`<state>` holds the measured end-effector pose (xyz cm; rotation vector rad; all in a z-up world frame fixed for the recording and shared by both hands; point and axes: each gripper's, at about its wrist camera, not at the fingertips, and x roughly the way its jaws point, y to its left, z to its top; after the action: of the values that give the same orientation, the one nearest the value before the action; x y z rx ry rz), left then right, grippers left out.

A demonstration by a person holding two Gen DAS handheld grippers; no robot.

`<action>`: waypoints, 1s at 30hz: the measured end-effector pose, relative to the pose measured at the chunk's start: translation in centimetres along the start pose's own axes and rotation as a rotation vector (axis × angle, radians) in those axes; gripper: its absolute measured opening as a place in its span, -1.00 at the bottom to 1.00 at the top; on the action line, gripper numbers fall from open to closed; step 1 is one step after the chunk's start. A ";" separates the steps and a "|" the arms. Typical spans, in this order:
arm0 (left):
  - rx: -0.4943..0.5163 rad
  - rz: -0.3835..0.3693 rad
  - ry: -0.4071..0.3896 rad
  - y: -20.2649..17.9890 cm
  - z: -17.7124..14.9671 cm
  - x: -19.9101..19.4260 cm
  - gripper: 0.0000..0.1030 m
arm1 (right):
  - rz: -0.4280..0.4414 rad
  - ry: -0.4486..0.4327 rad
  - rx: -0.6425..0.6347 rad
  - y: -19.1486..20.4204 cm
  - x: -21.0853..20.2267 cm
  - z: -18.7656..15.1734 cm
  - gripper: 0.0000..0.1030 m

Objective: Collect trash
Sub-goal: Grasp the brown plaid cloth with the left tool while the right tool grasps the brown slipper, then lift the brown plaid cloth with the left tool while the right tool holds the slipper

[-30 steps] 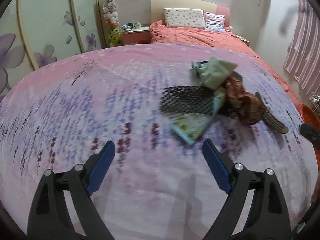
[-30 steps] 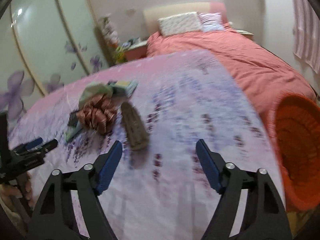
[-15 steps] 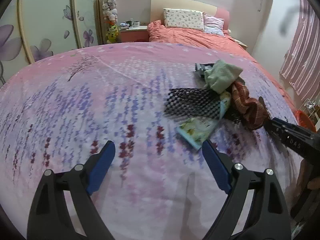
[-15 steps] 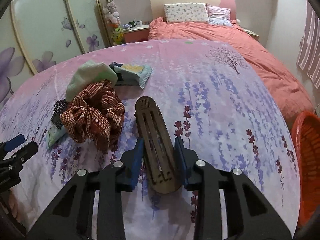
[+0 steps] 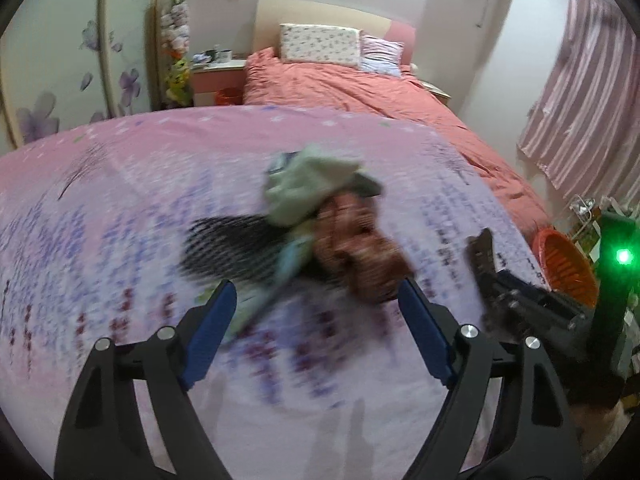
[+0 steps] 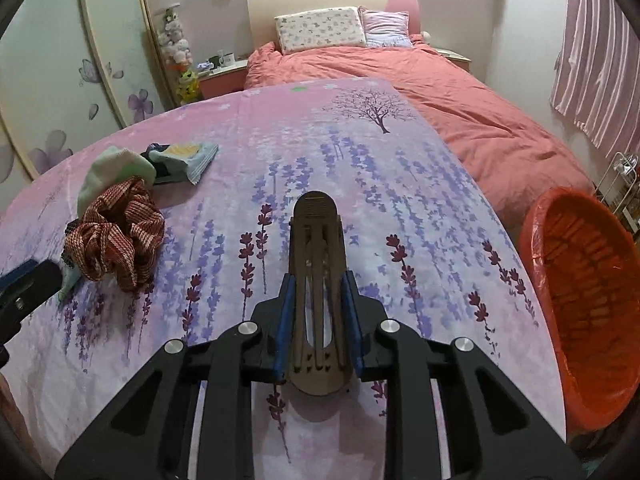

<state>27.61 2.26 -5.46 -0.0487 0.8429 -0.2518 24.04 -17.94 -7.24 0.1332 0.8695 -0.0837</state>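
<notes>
My right gripper (image 6: 318,322) is shut on a brown slotted wooden piece (image 6: 317,256) and holds it above the flowered sheet; it also shows in the left wrist view (image 5: 482,264). A pile of trash lies on the sheet: a red-brown woven cloth (image 6: 118,234), a pale green cloth (image 6: 110,176), a printed packet (image 6: 188,160). In the blurred left wrist view I see the same red-brown cloth (image 5: 360,240), green cloth (image 5: 308,188) and a black mesh (image 5: 232,244). My left gripper (image 5: 316,332) is open and empty, just short of the pile.
An orange basket (image 6: 588,304) stands off the right edge of the sheet, also in the left wrist view (image 5: 564,260). A red bed with pillows (image 6: 320,30) lies behind. Wardrobe doors (image 6: 48,80) are at left, a striped curtain (image 6: 600,48) at right.
My right gripper has lifted the brown wooden piece off the sheet and turned towards the basket. My left gripper has moved closer to the pile, still open.
</notes>
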 end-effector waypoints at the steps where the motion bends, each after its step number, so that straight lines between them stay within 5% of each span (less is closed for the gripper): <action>1: 0.016 0.009 0.002 -0.8 0.3 0.5 0.45 | 0.001 0.000 0.001 0.0 0.0 -0.1 -0.53; 5: 0.031 0.028 0.042 -2.8 1.0 3.1 0.05 | 0.022 0.000 0.021 -0.1 0.0 0.0 -0.53; 7: 0.015 -0.004 0.071 -3.1 1.2 4.2 -0.40 | 0.034 0.000 0.033 -0.5 0.2 0.4 -0.53; 11: 0.024 -0.082 0.058 -2.8 0.2 3.1 -0.51 | 0.049 0.000 0.045 -0.8 0.2 0.4 -0.53; 18: 0.104 -0.183 0.105 -1.2 -3.0 0.9 -0.50 | 0.051 0.000 0.046 -0.9 0.2 0.4 -0.53; 24: 0.066 -0.134 0.106 -0.6 -3.4 1.5 0.06 | 0.038 0.001 0.036 -0.8 0.3 0.3 -0.52; 30: 0.020 -0.061 0.065 -0.7 -2.4 2.2 0.22 | 0.029 0.002 0.028 -0.8 0.4 0.3 -0.52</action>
<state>27.05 1.18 -8.60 -0.0479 0.9048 -0.3201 24.43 -18.77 -7.37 0.1723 0.8683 -0.0689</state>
